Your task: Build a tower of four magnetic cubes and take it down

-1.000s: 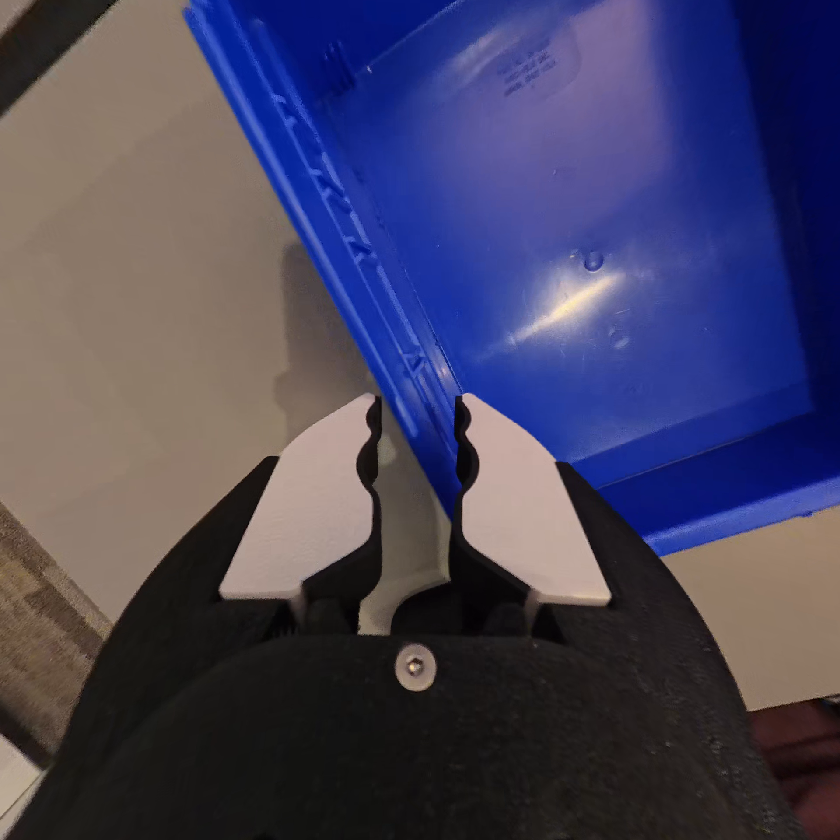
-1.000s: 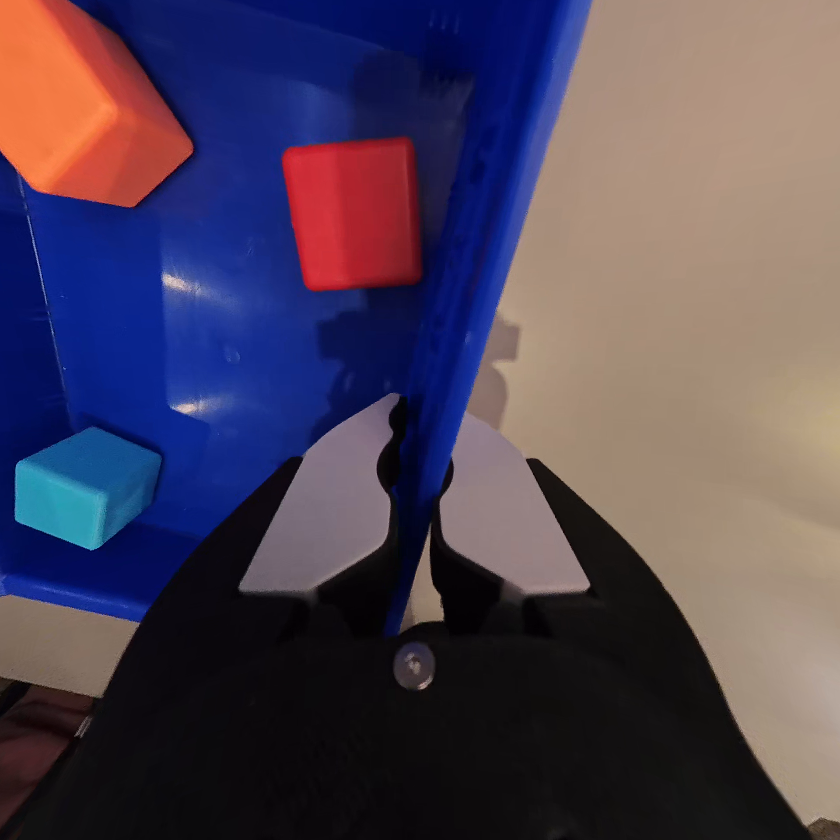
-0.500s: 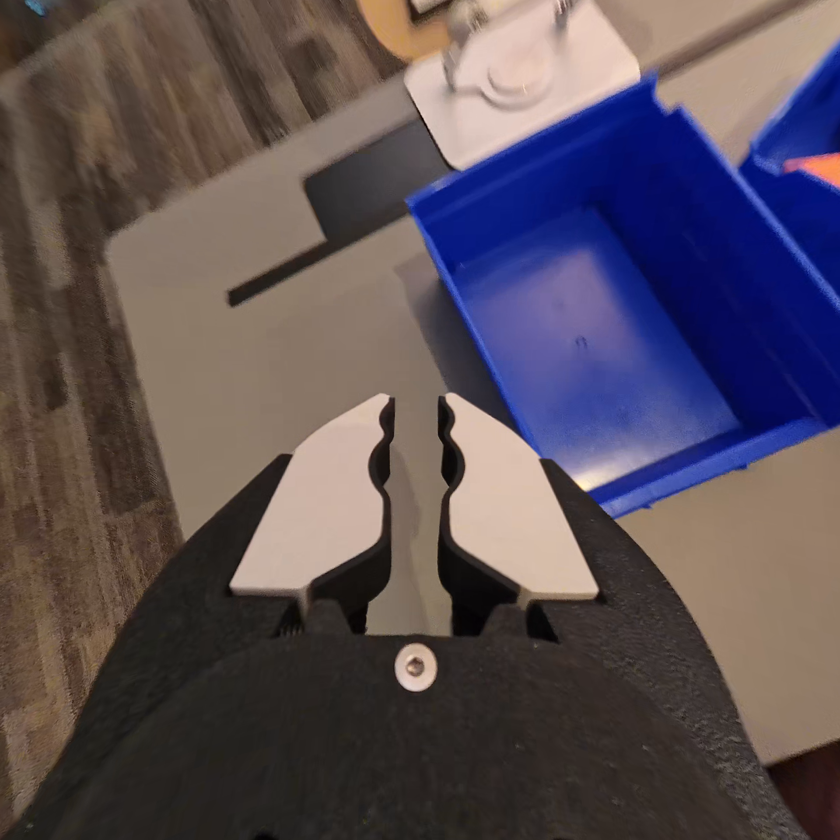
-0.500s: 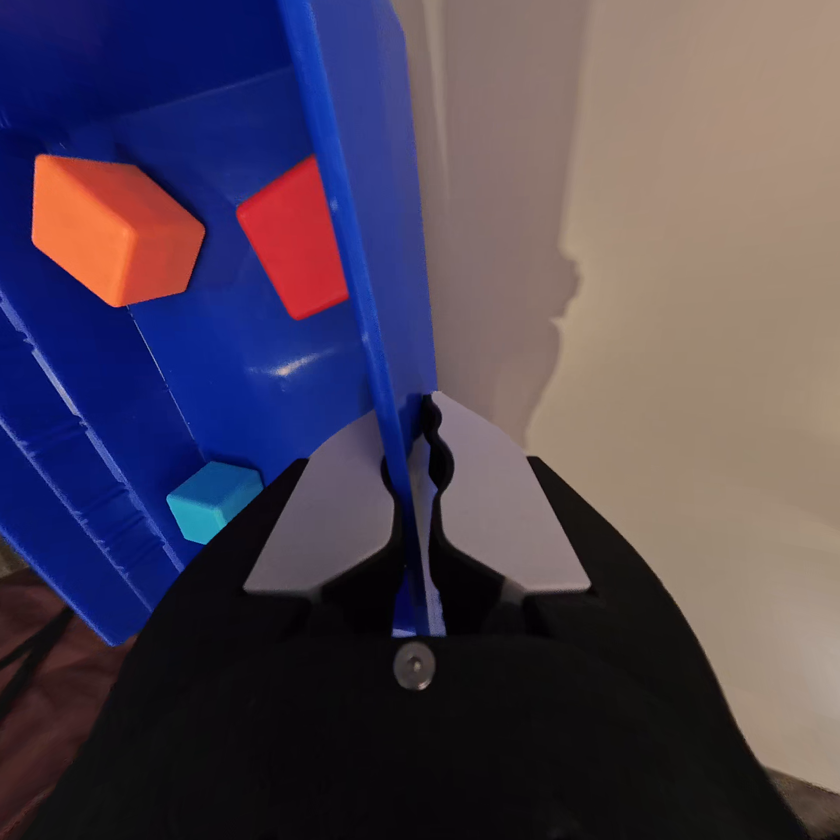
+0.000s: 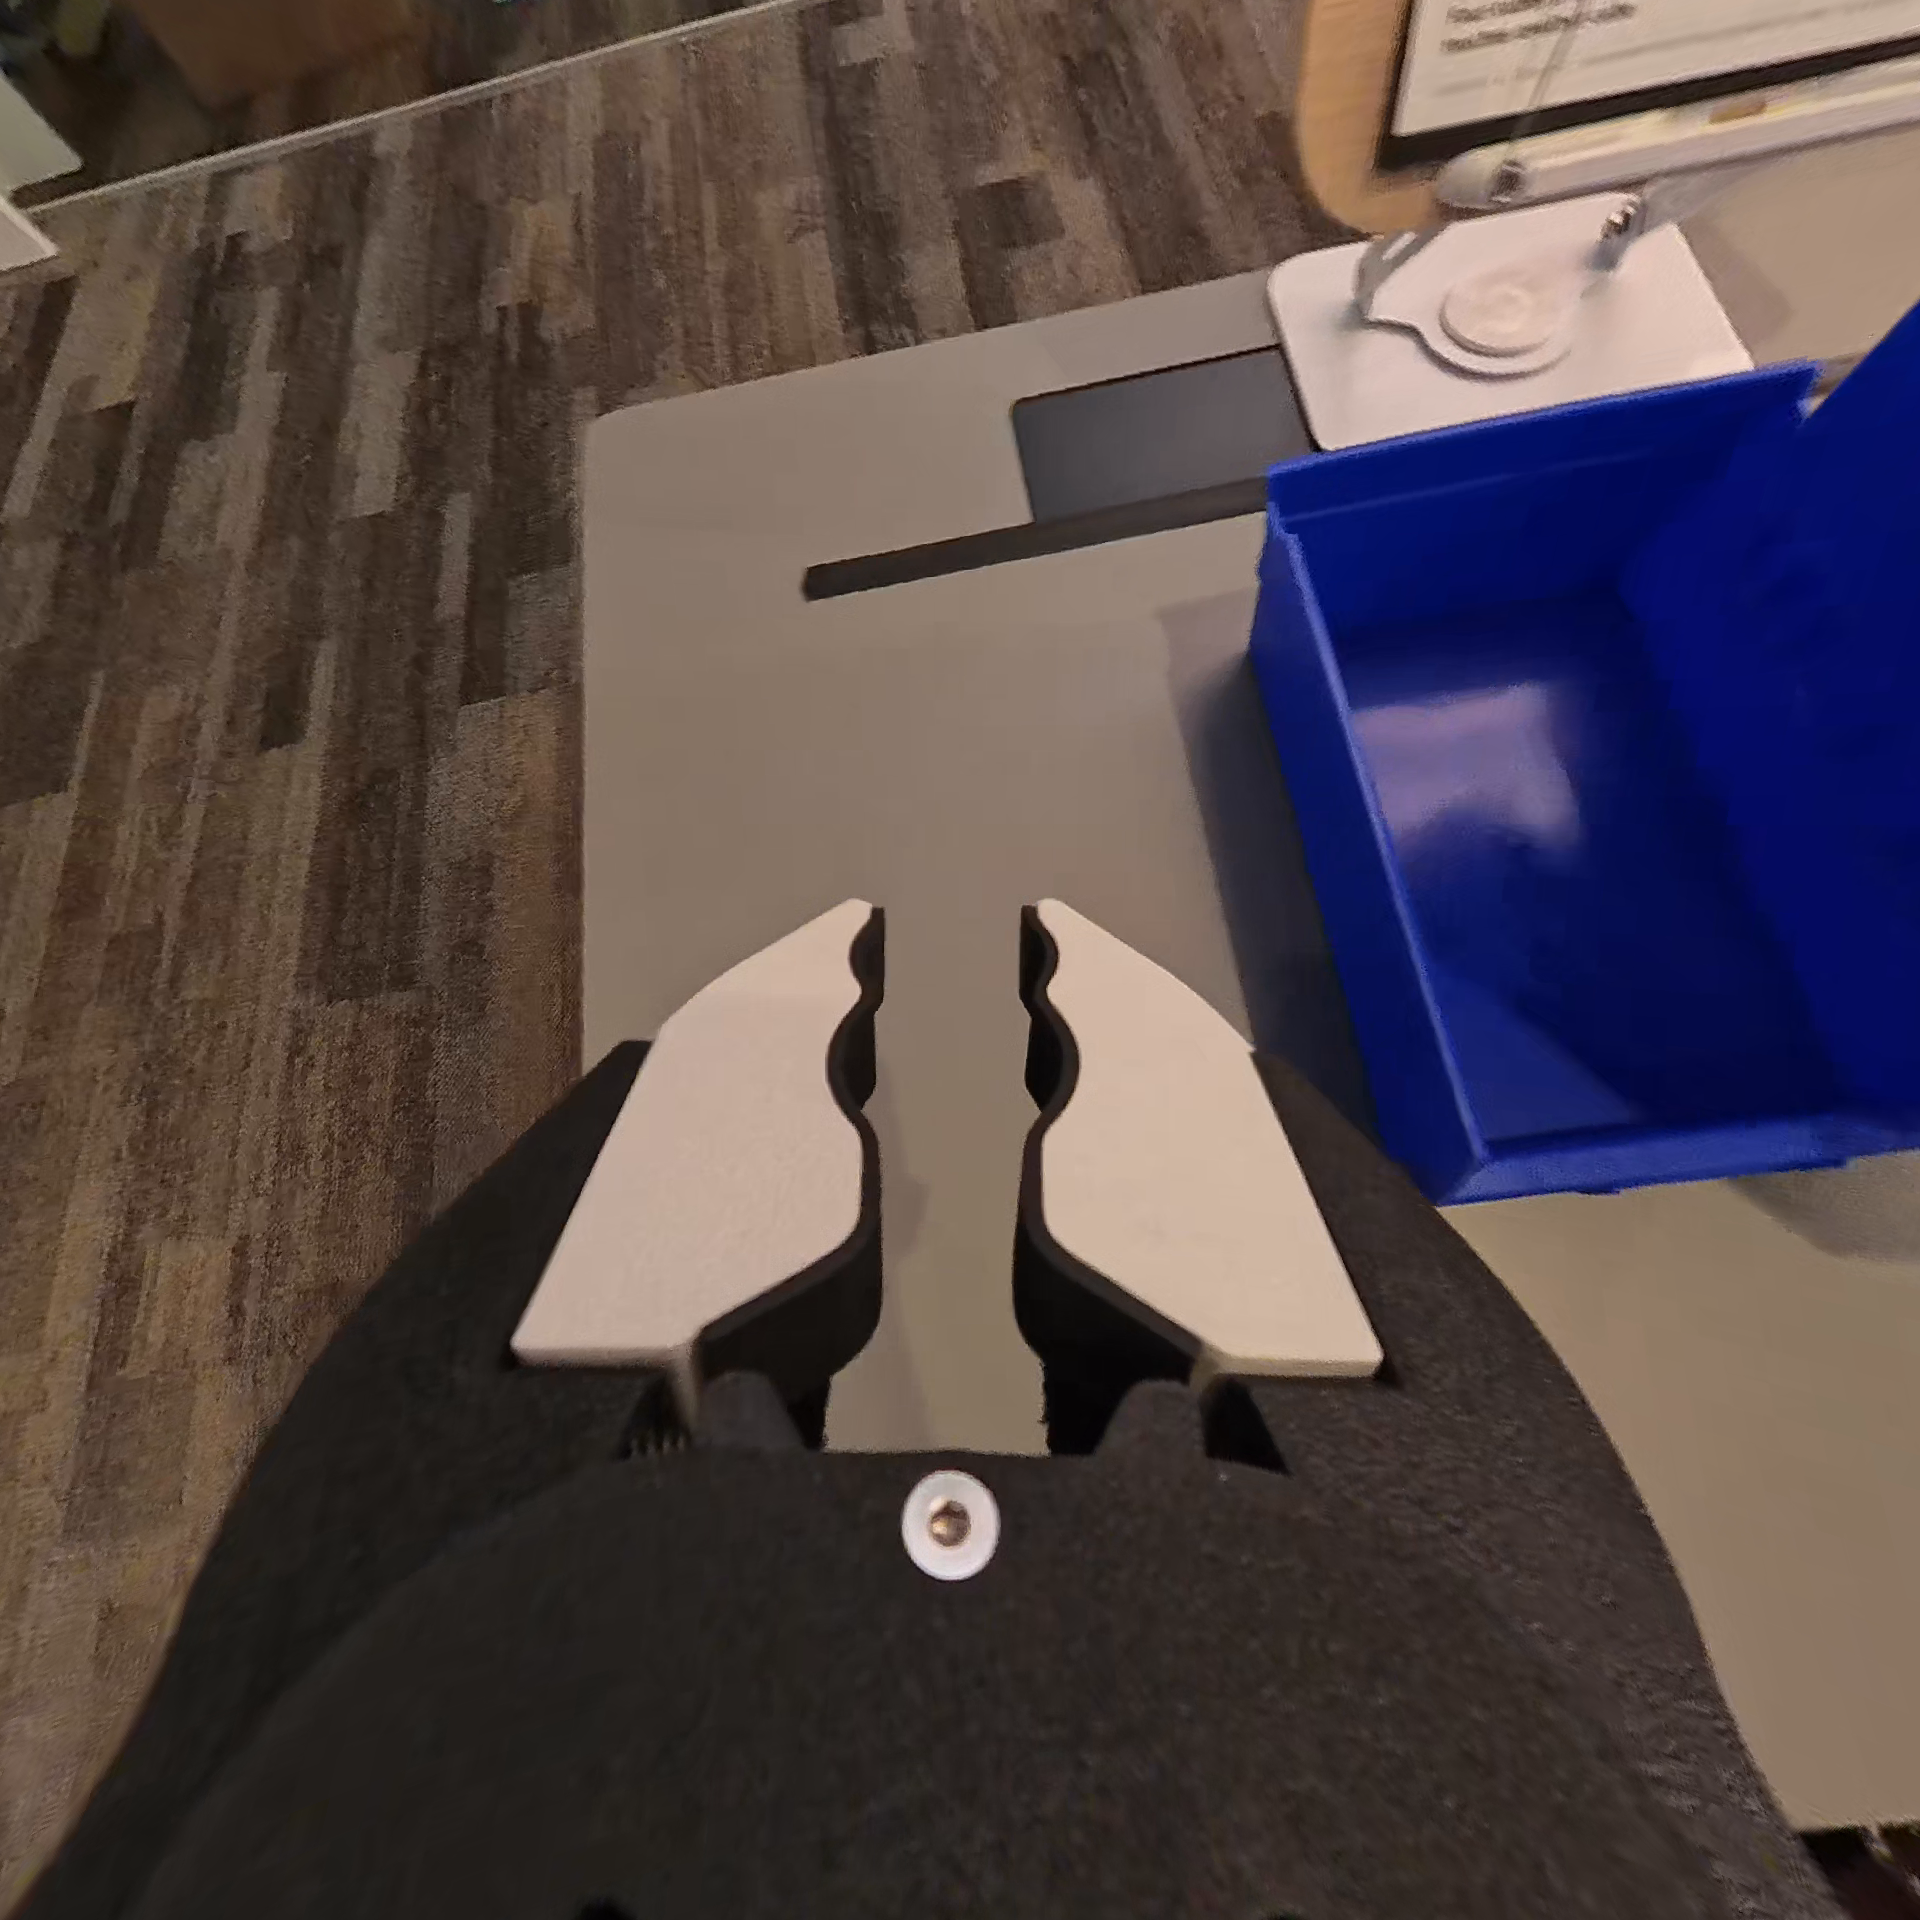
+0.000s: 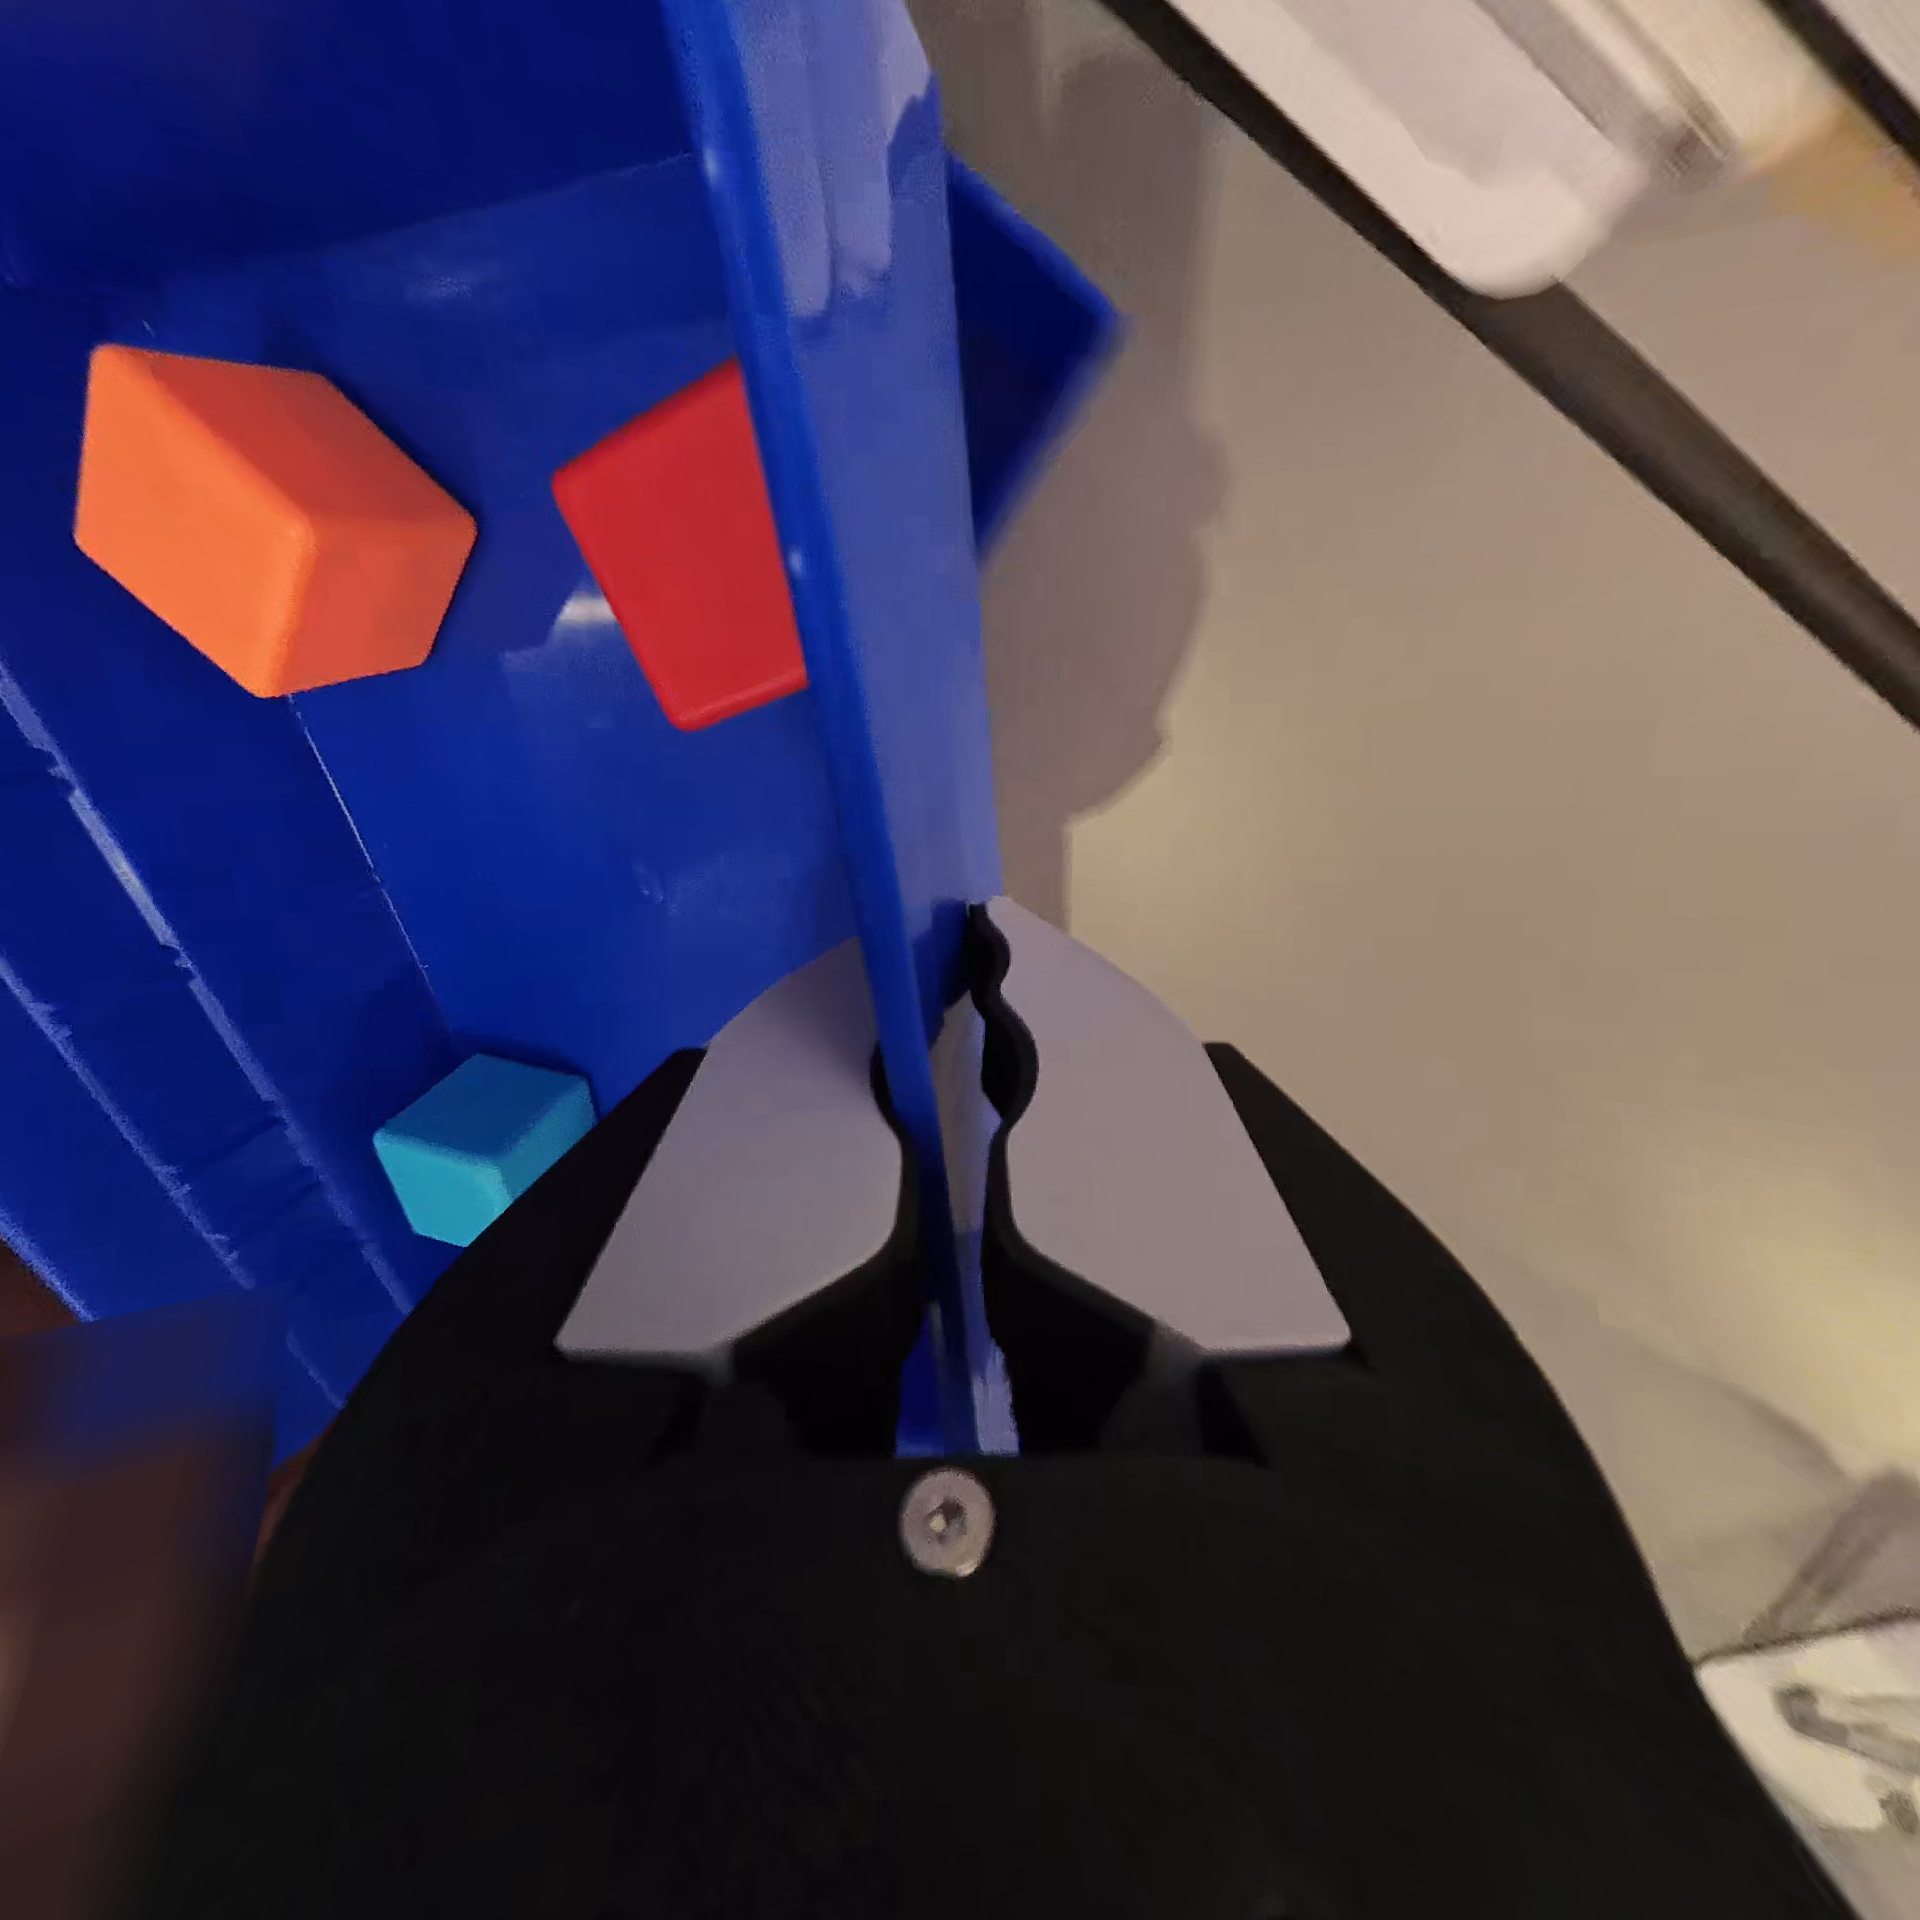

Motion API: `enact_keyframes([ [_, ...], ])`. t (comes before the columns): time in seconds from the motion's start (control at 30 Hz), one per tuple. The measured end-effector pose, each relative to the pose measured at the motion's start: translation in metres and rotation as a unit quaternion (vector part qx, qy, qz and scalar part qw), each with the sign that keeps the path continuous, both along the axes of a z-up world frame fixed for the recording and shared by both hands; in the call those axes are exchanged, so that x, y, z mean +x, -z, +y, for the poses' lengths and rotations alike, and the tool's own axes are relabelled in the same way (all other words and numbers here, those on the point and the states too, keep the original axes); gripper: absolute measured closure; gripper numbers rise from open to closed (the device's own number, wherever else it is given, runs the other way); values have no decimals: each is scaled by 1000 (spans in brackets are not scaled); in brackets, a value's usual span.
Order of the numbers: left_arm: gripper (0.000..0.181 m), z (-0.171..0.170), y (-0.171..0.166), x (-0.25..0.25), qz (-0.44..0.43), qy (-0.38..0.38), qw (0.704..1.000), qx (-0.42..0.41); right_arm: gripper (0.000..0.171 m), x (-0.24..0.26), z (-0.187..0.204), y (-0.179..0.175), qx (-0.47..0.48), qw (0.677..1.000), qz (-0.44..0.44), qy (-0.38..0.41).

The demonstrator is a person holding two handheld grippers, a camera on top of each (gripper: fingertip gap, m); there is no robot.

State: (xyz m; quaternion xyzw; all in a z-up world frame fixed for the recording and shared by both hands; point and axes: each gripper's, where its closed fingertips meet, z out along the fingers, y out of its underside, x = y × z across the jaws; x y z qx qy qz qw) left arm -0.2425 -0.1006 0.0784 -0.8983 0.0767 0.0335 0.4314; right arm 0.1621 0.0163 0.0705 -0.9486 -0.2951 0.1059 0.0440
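My right gripper point(image 6: 930, 925) is shut on the side wall of a blue bin point(image 6: 582, 831), which looks raised and tilted. An orange cube point(image 6: 260, 520), a red cube point(image 6: 686, 551) and a smaller cyan cube point(image 6: 478, 1143) lie in that bin. No fourth cube shows. My left gripper point(image 5: 951, 914) is open and empty above the grey table point(image 5: 831, 727). It is to the left of a second blue bin point(image 5: 1340, 831), which is empty. The held bin's blurred side point(image 5: 1829, 727) shows at the right edge of the left wrist view.
A white monitor stand base point(image 5: 1507, 312) and a dark panel point(image 5: 1153, 436) sit at the table's back. The table's left edge drops to patterned carpet point(image 5: 260, 727). A black bar point(image 6: 1662, 468) crosses the right wrist view at the upper right. Across from one pair of fingers to the other is roughly 40 cm.
My left gripper has pulled up and back from the empty bin and its jaws have opened a little wider. My right gripper has kept its grip and lifted and tilted the bin with the cubes.
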Motion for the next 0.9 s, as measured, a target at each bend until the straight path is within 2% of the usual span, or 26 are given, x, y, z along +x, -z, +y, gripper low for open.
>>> enact_keyframes([
  [0.23, 153, -31, 3, -60, -31, -91, 995, 1, 164, -219, -5, 9, -37, 985, 77, -148],
  [0.43, 151, -70, 4, -106, -84, -149, 985, 17, 163, -347, -11, 38, -60, 969, 118, -209],
  [0.53, 152, -89, -14, -123, -101, -184, 975, 73, 162, -388, -11, 56, -61, 967, 112, -222],
  [0.63, 153, -91, -34, -115, -112, -162, 973, 123, 163, -414, -12, 78, -62, 967, 93, -230],
  [0.8, 153, -62, -58, -86, -76, -120, 976, 168, 162, -434, -11, 122, -64, 970, 58, -226],
  [0.9, 153, -44, -68, -78, -66, -122, 972, 192, 162, -433, -8, 143, -67, 973, 46, -215],
])
